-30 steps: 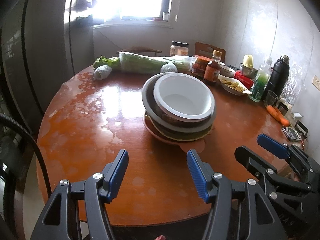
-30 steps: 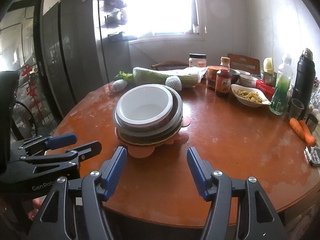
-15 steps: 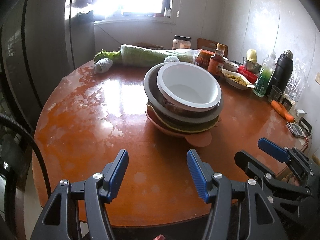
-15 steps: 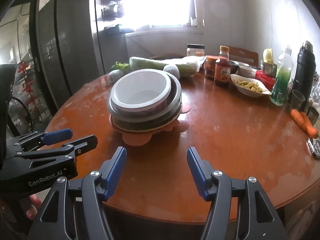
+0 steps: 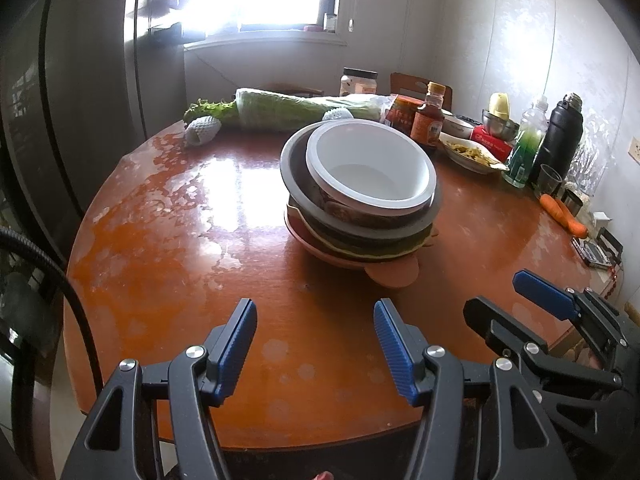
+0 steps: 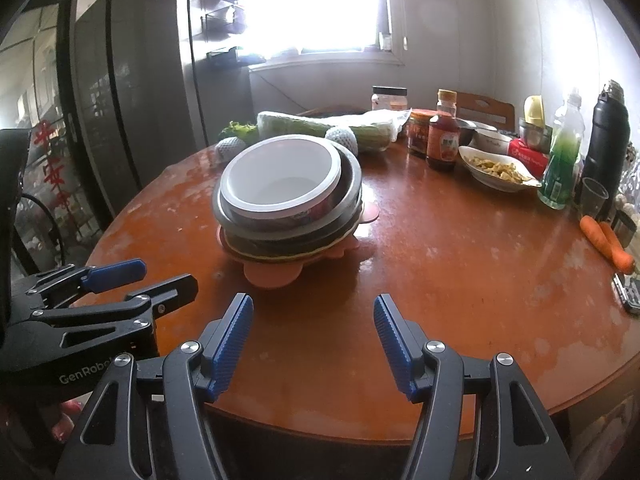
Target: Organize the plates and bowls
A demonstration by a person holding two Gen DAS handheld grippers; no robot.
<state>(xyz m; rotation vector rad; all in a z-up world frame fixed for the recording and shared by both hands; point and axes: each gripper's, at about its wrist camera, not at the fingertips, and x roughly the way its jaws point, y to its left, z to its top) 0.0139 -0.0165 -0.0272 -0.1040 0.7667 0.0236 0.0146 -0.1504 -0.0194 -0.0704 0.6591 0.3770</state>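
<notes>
White bowl [image 5: 370, 168] sits off-centre atop our stack [image 5: 360, 216] mid-tabletop [image 5: 160, 240]; both claws [image 5: 314, 344] [image 6: 314, 340] spread, empty; a careless nudge could topple it.

The lower dishes in the stack [image 5: 360, 236] show only as rims under the white bowl [image 5: 370, 168], so their shapes cannot be told. The window [image 6: 316, 4] is blown out to white, hiding whatever lies outside. Labels on the jars and bottles [image 6: 442, 142] are too small to read, and the small object at the tabletop's [image 6: 460, 280] right edge [image 6: 628, 292] is cut off.
</notes>
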